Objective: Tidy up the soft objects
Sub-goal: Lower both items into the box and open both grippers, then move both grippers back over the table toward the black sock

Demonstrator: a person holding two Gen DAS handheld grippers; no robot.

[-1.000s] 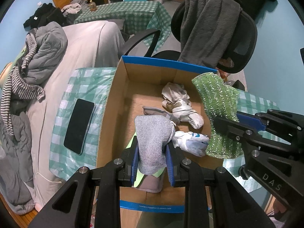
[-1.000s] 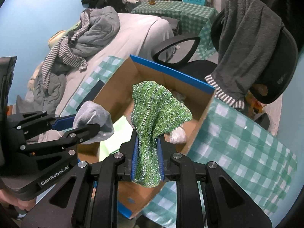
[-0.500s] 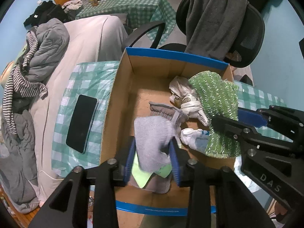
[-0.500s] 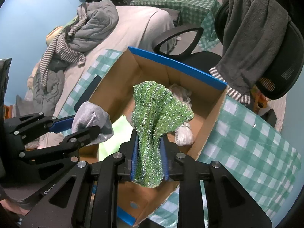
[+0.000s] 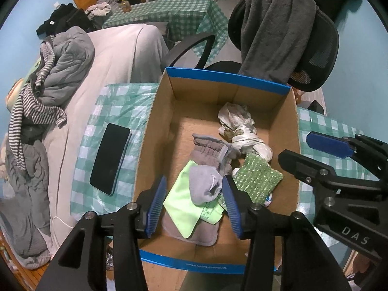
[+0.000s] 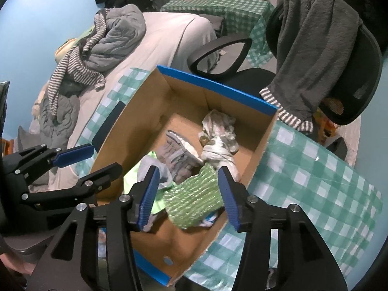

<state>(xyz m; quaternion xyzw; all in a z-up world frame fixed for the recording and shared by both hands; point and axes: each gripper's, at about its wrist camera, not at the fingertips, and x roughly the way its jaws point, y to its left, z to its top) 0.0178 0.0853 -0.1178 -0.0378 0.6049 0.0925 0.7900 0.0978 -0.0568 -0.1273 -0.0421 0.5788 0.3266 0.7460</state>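
L gripper (image 5: pixel 194 194) fingers spread, just been opening; grey sock (image 5: pixel 205 186) lies loose btw them in cardboard box (image 5: pixel 155 131). R gripper (image 6: pixel 188 189) likewise opening, green knit cloth (image 6: pixel 194 201) dropped beside sock. Phone (image 5: pixel 110 158) on bench (image 5: pixel 97 121) further left.

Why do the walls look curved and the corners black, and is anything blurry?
Both wrist views use fisheye lenses: edges bend, corners go dark. In the left wrist view the cardboard box looks sharp; in the right wrist view the green cloth looks slightly soft. Lighting is dim and bluish.
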